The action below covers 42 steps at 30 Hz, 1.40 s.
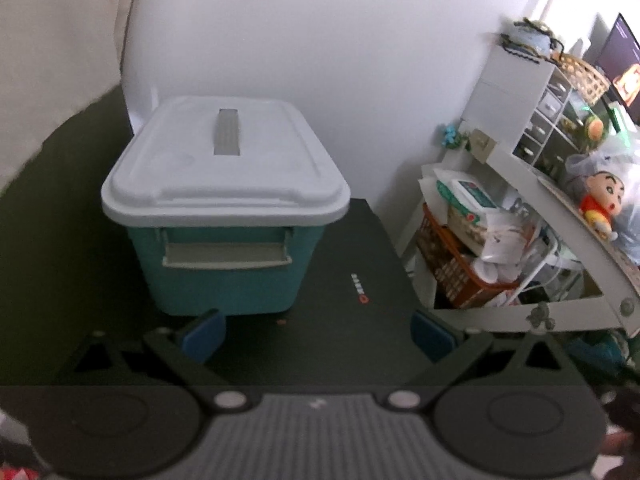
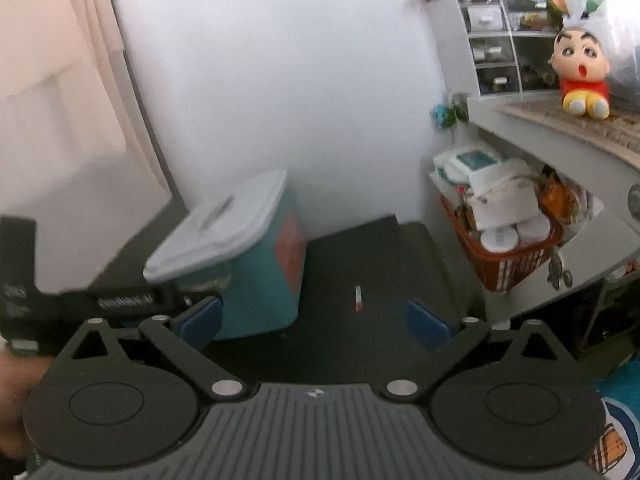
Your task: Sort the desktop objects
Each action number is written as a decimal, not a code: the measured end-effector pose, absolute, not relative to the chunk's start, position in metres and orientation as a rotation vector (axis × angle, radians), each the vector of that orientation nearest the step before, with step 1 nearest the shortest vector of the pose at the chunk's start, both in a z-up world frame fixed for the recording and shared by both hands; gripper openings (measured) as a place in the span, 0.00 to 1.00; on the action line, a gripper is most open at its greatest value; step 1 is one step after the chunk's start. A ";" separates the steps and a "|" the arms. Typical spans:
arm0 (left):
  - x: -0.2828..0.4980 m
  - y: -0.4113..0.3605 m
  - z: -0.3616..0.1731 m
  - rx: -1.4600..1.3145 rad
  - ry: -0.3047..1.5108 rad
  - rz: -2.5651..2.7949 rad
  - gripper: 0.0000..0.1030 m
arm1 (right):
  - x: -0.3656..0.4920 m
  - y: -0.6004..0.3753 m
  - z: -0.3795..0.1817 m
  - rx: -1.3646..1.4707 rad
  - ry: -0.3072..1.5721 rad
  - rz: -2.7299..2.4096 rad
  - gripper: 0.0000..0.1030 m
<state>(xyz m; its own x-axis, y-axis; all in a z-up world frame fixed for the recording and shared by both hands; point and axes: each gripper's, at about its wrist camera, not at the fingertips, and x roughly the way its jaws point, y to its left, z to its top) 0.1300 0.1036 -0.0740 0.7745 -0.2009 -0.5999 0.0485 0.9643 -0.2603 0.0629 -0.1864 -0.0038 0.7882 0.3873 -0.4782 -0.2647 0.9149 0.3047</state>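
So over at about 10 o'clock on the desk there's a teal storage bin point(image 1: 224, 256) with a pale grey lid point(image 1: 224, 160) sitting fully on it, flat handle down the middle, and a latch flap point(image 1: 226, 254) on the side facing the left gripper point(image 1: 316, 334). That gripper has its blue pads spread wide with nothing between them, hovering just in front of the bin. The right gripper point(image 2: 316, 322) is likewise spread and empty, a bit further right, and from its camera the bin point(image 2: 256, 276) sits at 10 o'clock with an orange label on its side.

My guess is the step in hand is getting that lid off so stuff can go in. If it were me I'd come at the latch or lid rim square-on with the left one, pinch the edge firmly and lift straight up, with the right one ready to steady the bin so it doesn't skate on the mat.

The only loose thing I can spot is a small red-and-white stick point(image 2: 358, 298), pen-like but too blurry to name, lying at roughly 12 o'clock from the right gripper, well apart from the bin.

The surface is a black desk mat point(image 1: 360, 264) with a small logo. Plain white wall behind. Off at 2 o'clock: an orange basket point(image 2: 512, 260) crammed with packets, a white shelf unit point(image 1: 520, 184), and a Shin-chan plush point(image 2: 582, 72) up top.
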 end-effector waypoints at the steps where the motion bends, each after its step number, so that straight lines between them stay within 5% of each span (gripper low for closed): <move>1: 0.127 0.102 -0.072 -0.236 0.675 -0.133 0.98 | 0.064 -0.188 -0.005 0.234 0.581 0.360 0.98; 42: 0.008 0.088 -0.034 -0.247 0.692 -0.060 0.98 | 0.000 -0.192 -0.002 0.094 0.646 0.311 0.98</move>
<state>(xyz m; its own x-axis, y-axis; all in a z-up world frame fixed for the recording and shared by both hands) 0.0084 0.0884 -0.0339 0.7697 -0.1363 -0.6237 -0.0272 0.9691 -0.2453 0.0002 -0.1920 -0.0015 0.7541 0.3136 -0.5770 -0.2555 0.9495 0.1822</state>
